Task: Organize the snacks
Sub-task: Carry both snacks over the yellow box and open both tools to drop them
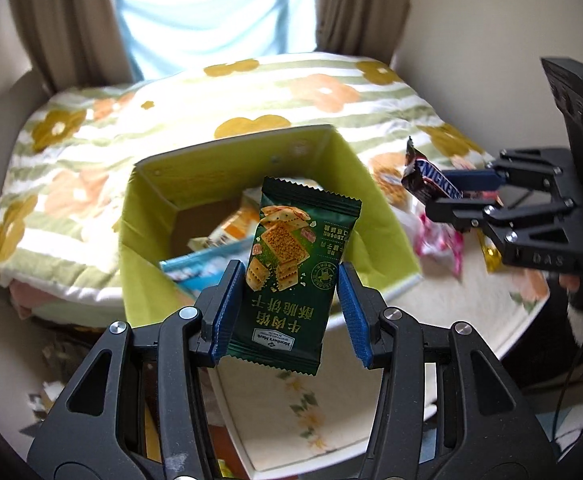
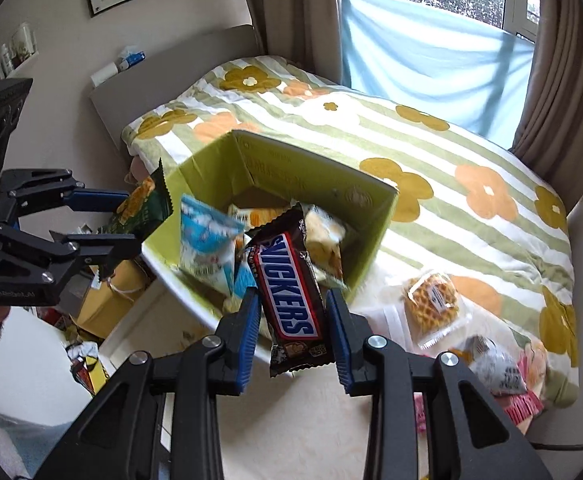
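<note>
A lime-green open box sits on the bed and holds several snack packs; it also shows in the right wrist view. My left gripper is shut on a dark green cracker packet, held above the box's near edge. My right gripper is shut on a Snickers bar, held over the box's near side. Each gripper shows in the other's view: the right one beside the box with the Snickers bar, the left one with the green packet.
Loose snacks lie on the bed right of the box: a waffle pack, a grey-white pack and pink packs. The flowered quilt covers the bed. Clutter and a cardboard box sit on the floor at left.
</note>
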`<state>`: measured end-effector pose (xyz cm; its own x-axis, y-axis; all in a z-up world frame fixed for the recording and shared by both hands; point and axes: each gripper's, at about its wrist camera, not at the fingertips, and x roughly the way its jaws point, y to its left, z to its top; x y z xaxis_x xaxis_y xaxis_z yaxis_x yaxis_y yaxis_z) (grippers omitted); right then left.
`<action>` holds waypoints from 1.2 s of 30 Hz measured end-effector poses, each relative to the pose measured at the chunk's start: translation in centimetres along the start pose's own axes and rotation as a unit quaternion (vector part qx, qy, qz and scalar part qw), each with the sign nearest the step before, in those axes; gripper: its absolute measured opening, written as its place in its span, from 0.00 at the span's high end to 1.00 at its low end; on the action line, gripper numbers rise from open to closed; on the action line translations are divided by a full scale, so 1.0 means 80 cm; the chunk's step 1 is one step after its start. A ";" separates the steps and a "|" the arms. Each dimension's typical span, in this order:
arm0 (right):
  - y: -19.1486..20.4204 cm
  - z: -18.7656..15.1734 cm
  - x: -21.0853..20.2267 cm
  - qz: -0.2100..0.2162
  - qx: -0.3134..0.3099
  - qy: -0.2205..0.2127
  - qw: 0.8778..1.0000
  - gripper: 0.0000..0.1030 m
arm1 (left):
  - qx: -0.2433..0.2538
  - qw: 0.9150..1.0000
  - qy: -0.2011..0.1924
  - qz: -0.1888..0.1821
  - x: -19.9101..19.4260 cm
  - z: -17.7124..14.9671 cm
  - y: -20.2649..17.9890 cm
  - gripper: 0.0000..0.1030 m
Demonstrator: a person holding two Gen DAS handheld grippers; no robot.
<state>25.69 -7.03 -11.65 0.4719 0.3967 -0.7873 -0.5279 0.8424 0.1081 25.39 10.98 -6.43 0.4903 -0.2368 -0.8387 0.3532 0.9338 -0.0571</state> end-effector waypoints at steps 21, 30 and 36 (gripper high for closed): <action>0.003 0.084 0.125 0.021 0.093 0.042 0.995 0.70 | -0.093 0.993 0.070 -0.029 0.161 0.076 0.147 0.53; -0.002 0.088 0.133 0.020 0.085 0.051 0.995 0.70 | -0.104 0.994 0.022 0.035 0.135 0.054 0.149 0.00; 0.000 0.094 0.147 0.027 0.089 0.059 0.994 0.70 | -0.099 0.992 -0.007 0.077 0.098 0.035 0.137 0.00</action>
<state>36.55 0.33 -16.33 0.3552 0.4059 -0.8421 -0.4120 0.8766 0.2487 35.38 18.62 -12.13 0.5386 -0.0902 -0.8377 0.1115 0.9931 -0.0352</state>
